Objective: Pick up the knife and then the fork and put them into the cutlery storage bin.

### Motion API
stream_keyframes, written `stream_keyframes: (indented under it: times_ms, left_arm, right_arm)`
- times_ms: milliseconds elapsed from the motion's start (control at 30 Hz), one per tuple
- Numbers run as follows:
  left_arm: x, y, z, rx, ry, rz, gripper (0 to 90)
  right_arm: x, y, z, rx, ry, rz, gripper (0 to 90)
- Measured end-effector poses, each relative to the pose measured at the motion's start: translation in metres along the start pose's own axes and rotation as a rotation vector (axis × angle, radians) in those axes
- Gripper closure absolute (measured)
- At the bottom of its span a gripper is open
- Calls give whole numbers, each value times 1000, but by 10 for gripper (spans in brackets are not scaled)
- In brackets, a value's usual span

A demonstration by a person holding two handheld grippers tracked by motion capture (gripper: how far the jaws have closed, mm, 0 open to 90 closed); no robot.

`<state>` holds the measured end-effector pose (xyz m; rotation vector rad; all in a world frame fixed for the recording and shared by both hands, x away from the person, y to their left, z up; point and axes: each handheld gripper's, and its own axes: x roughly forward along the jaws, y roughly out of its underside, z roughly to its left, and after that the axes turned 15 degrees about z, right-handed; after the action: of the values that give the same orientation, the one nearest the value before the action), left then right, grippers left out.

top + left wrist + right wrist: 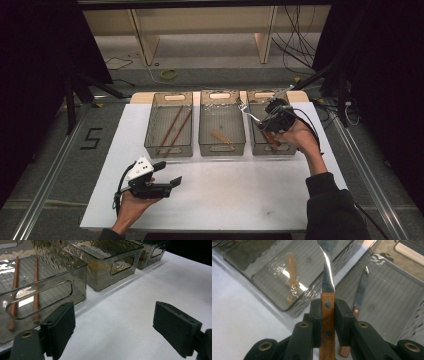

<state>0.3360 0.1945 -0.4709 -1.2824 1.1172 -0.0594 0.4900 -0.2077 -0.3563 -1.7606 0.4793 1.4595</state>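
Observation:
My right gripper (262, 119) (328, 308) hangs over the right bin (256, 144), shut on the wooden handle of a metal utensil (246, 111) (327, 272). The utensil's metal end reaches toward the middle bin (221, 146) and is cut off at the top of the right gripper view, so fork or spoon I cannot tell. A wooden-handled knife (360, 296) lies in the right bin. My left gripper (168, 173) (115, 327) is open and holds nothing, low over the white table (225, 190) in front of the left bin (168, 148) (50, 287).
Three smoked clear bins stand in a row at the table's far side. The left one holds two brown chopsticks (175, 127) (36, 285). A pale wooden utensil (220, 136) (292, 277) lies in the middle bin (112, 265). Cables lie on the floor beyond.

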Motion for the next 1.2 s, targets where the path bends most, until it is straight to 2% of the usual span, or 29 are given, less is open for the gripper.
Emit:
stream_keyframes:
  times_ms: [500,1200]
  left_arm:
    - [0,0,0,0,0,1,173]
    - [0,0,0,-1,3,0,173]
  right_arm:
    - [8,-7,-23,70,15,18,778]
    - [25,-10,-54,202,42,64,778]
